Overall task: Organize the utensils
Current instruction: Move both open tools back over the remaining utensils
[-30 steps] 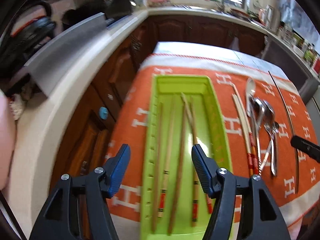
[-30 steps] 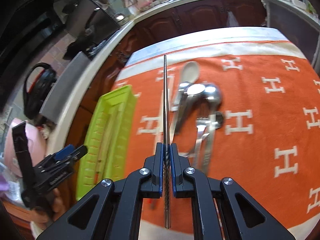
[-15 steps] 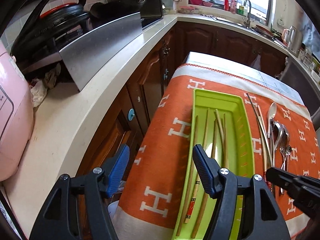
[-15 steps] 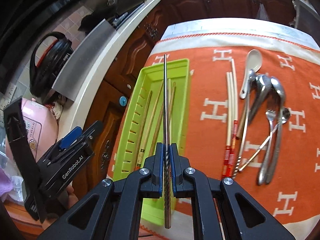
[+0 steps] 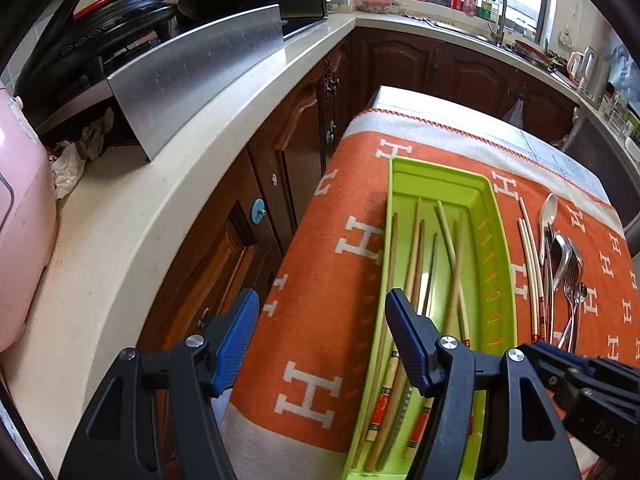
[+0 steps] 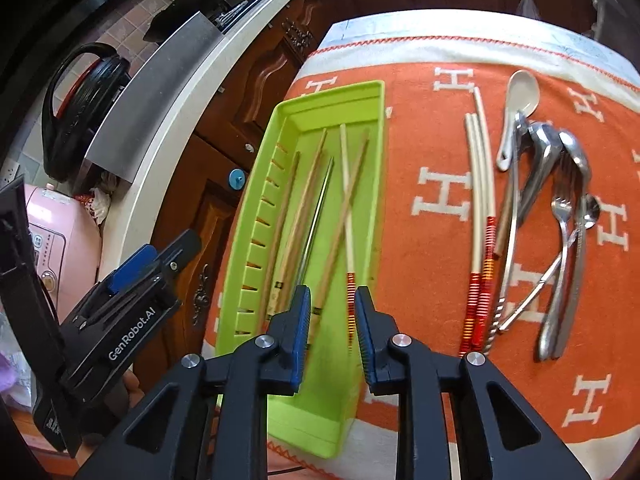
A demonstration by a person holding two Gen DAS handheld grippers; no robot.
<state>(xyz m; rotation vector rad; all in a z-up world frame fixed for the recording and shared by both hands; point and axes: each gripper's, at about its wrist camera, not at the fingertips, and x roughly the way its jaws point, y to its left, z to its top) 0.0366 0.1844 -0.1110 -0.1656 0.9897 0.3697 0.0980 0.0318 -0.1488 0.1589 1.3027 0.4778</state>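
Note:
A lime green tray (image 6: 248, 216) (image 5: 502, 264) lies on the orange cloth and holds several wooden chopsticks (image 6: 306, 196) and a metal chopstick (image 6: 316, 216) (image 5: 431, 276). My right gripper (image 6: 330, 316) is open and empty just above the tray's near end. My left gripper (image 5: 320, 340) is open and empty over the tray's left edge. White chopsticks with red ends (image 6: 482, 184) (image 5: 530, 264), a white spoon (image 6: 518, 100) and metal spoons and forks (image 6: 560, 208) (image 5: 566, 276) lie on the cloth right of the tray.
The orange cloth (image 5: 320, 320) covers a small table beside a white counter (image 5: 132, 216). A steel panel (image 5: 200, 76), a black cooker (image 6: 80, 108) and a pink appliance (image 5: 20, 220) stand on the counter. Wooden cabinets (image 5: 280, 152) are behind.
My right gripper carried the metal chopstick left over the tray, opened and let it go; it now lies in the tray. My left gripper drew back to the tray's left.

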